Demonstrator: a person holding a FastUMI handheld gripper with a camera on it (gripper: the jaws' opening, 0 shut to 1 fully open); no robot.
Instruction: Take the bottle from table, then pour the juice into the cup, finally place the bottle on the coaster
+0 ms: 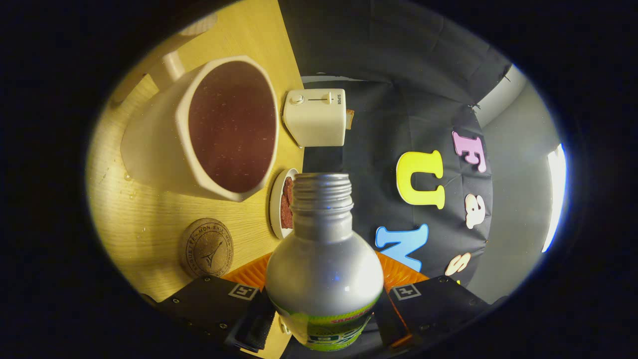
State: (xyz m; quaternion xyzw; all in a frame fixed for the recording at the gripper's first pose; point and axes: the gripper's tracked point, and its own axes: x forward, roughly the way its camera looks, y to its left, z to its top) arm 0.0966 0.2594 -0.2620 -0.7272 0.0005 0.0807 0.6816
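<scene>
My gripper (324, 309) is shut on a silver bottle (324, 259) with a green label, both fingers pressing its sides. The bottle has no cap, and its threaded mouth (322, 192) points ahead. The whole view is rolled sideways, so the wooden table (144, 219) stands like a wall beside the bottle. A white cup (164, 134) with a dark inside sits on that table, beyond and to one side of the bottle's mouth. A round cork coaster (206, 248) lies on the table, closer to the fingers than the cup.
A cream toaster (315, 117) stands at the table's far edge beyond the cup. A small white plate (277, 204) with something dark red on it lies just behind the bottle's neck. An orange ribbed mat (251, 273) shows behind the bottle's body.
</scene>
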